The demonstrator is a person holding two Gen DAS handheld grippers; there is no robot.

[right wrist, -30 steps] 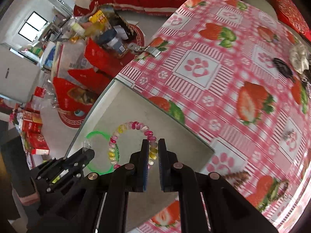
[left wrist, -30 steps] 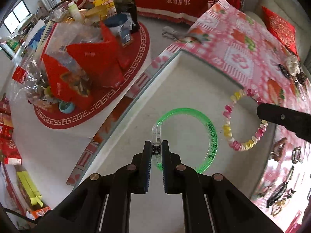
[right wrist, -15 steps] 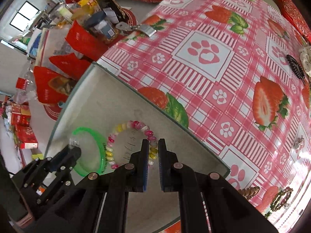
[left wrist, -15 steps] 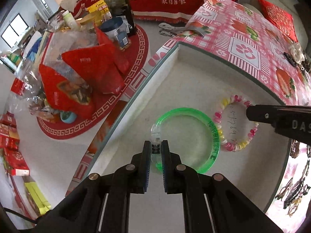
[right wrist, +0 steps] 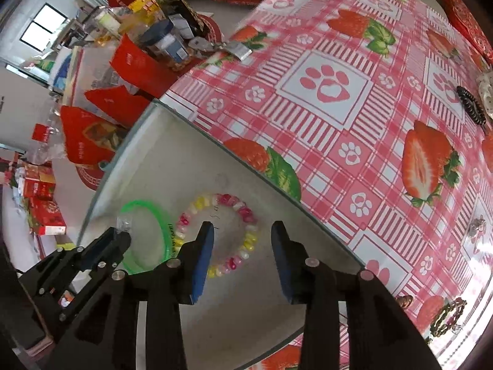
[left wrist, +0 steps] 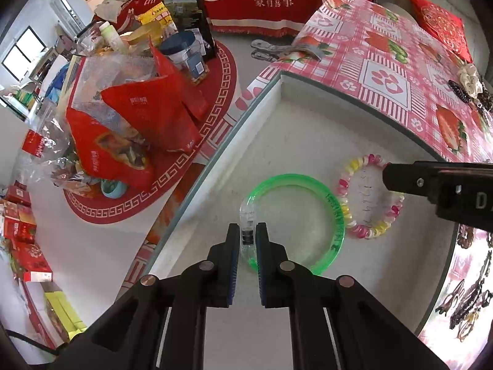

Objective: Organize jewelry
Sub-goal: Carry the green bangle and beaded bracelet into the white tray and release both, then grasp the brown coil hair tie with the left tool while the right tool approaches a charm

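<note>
A green bangle (left wrist: 336,215) lies in a pale tray (left wrist: 308,129), and my left gripper (left wrist: 248,240) is shut on its clear clasp. Just right of it, flat on the tray floor, lies a pink, yellow and white bead bracelet (left wrist: 344,199). In the right wrist view my right gripper (right wrist: 242,226) points down over the bead bracelet (right wrist: 246,212). Its jaws are opening, with the bracelet's right side between them and the pads off it. One of its fingers (left wrist: 400,175) shows above the beads in the left wrist view. The green bangle (right wrist: 163,222) and left gripper (right wrist: 123,234) sit to its left.
The tray (right wrist: 185,160) rests on a strawberry and paw-print tablecloth (right wrist: 339,92). Dark hair ties and bracelets (left wrist: 465,305) lie to the tray's right, and a black coil tie (right wrist: 471,104) farther back. A low round table with red bags and jars (left wrist: 138,123) stands to the left.
The right gripper's jaws were shut on the bead bracelet and now stand apart, the bracelet lying flat in the tray. The left gripper keeps its hold on the green bangle.
</note>
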